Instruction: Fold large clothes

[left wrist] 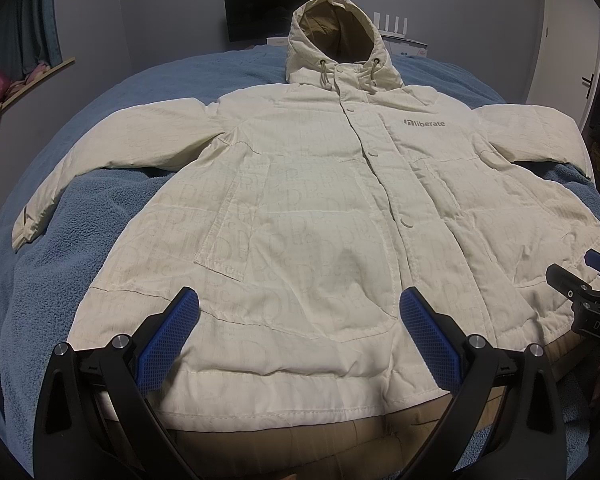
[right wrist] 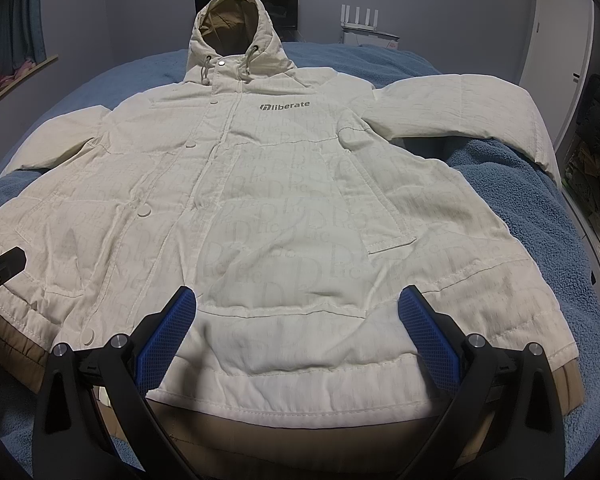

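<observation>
1. Presently, the hooded jacket [left wrist: 300, 200] is laid face up and buttoned on the blue fleece blanket [left wrist: 80, 220], hood [left wrist: 336, 44] toward 12 o'clock and hem [left wrist: 292, 392] toward 6 o'clock; both sleeves are spread outward, and no fold is seen yet.

2. The left gripper [left wrist: 299, 314] is held above the hem on the left half of the jacket, its blue pads [left wrist: 168, 344] set wide apart with nothing between them. The right gripper [right wrist: 297, 314] is held likewise above the right half, fingers apart and empty.

3. The step in hand is judged to be the first grasp. A sleeve fold is suggested first: the left sleeve [left wrist: 100, 152], lying from 11 toward 9 o'clock in the left wrist view, should be taken near its cuff and carried across the chest toward 3 o'clock.

4. The right sleeve [right wrist: 460, 108], at 2 o'clock in the right wrist view, should be brought across in the mirrored way.

5. Padded fabric should be pinched through the top layers only, so that the blanket is not caught.

6. Since the quilted filling is likely to spring back, each fold should be pressed flat before release.

7. The tan lining [right wrist: 300, 432] showing below the hem should be kept tucked under.
</observation>
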Demonstrator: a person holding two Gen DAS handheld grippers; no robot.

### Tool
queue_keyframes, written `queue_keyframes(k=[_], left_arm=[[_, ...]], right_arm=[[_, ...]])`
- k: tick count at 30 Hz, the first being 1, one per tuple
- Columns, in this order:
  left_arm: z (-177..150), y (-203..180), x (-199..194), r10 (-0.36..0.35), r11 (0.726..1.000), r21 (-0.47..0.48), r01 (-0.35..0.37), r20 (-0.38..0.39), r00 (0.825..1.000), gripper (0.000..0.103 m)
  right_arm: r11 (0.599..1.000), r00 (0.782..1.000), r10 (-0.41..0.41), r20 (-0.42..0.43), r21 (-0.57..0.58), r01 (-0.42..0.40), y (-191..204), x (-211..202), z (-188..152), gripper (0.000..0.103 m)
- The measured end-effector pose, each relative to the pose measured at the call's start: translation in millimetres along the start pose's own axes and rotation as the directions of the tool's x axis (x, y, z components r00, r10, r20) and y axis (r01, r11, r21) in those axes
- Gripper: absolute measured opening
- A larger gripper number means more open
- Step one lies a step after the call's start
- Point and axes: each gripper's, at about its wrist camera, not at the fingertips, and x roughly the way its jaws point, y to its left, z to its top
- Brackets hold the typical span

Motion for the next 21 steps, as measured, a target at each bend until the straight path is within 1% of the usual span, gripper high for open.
queue_keyframes(k=[6, 8, 10, 11, 14, 17, 20, 21], left_arm=[[0.5, 2.1, 1.6, -0.011, 1.0, -0.015, 0.011, -0.004, 1.0, 0.097], [-3.3, 1.4, 9.9, 0.005, 1.0, -0.01, -0.005, -0.048, 0.999, 0.097], [-11.4, 7.3, 21.2, 0.038, 0.999, 0.011, -0.037, -0.104, 0.994, 0.097], [-13.4, 5.8, 27.1, 0.059, 0.998, 0.036, -0.055, -0.138, 0.989, 0.097], [-22.5, 2.8, 34.3, 0.102, 0.992, 0.092, -0.086, -0.183, 0.978, 0.097], [-19.0, 6.9, 26.3, 0.087, 0.994, 0.08, -0.073, -0.188, 0.978, 0.097], [-15.3, 6.8, 22.5, 0.075, 0.994, 0.089, -0.057, -0.211, 0.974, 0.097], [-11.5, 6.8, 17.7, 0.053, 0.996, 0.081, -0.037, -0.201, 0.978, 0.097]], right_arm=[[1.0, 1.0, 0.001, -0.004, 0.002, -0.001, -0.5, 1.0, 0.6, 0.097], [1.0, 1.0, 0.004, -0.019, 0.005, -0.004, -1.3, 2.5, 0.4, 0.097], [1.0, 0.998, 0.002, -0.059, 0.011, -0.002, -3.4, 6.2, -1.3, 0.096], [1.0, 0.997, 0.001, -0.074, 0.012, 0.0, -4.2, 7.3, -2.5, 0.096], [1.0, 0.996, 0.01, -0.09, 0.004, -0.01, -6.6, 8.1, -5.9, 0.096], [0.998, 0.995, 0.052, -0.082, 0.025, -0.05, -11.3, -0.6, -7.6, 0.096], [0.992, 0.993, 0.111, -0.039, 0.069, -0.109, -20.2, -17.2, 2.0, 0.096], [0.986, 0.99, 0.142, -0.007, 0.084, -0.141, -25.5, -27.8, 7.6, 0.096]])
